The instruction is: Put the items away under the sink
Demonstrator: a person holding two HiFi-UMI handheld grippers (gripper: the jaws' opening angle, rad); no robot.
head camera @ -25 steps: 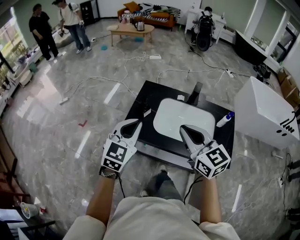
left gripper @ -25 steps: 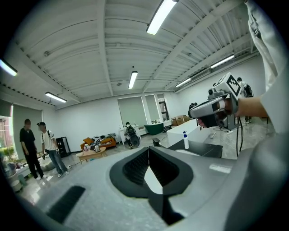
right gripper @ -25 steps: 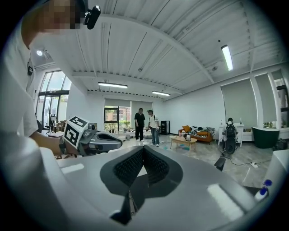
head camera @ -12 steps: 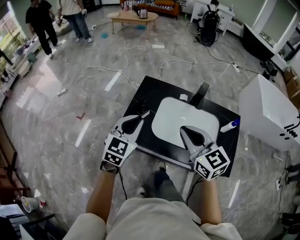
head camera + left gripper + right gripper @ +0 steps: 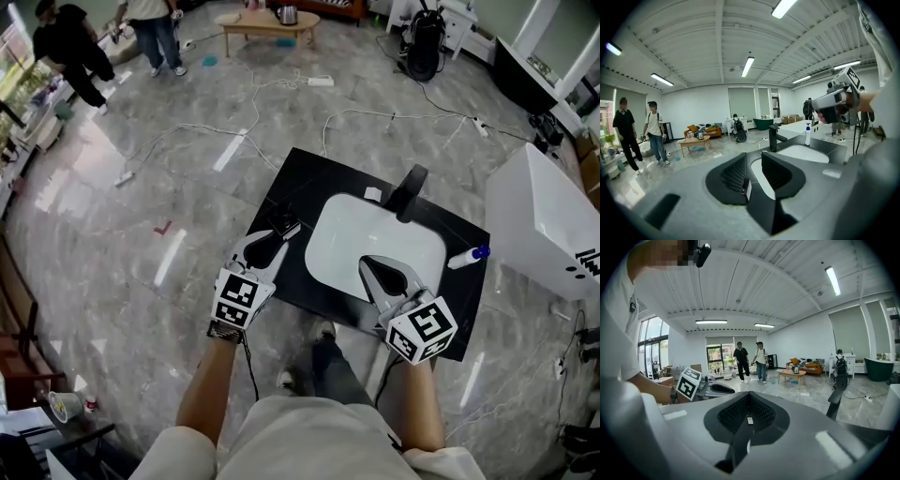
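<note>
At the near left corner of the white sink, the left gripper hovers over the black counter. Its jaws have just been opening and now stand a little apart, with nothing between them. Over the near rim of the sink hangs the right gripper, its jaws pressed together and empty. Right of the sink, a white bottle with a blue top stands on the counter. Behind the sink rises a black tap, with a small white piece just left of it. Left of the sink lies a small dark thing, perhaps a box; it is too small to tell.
</note>
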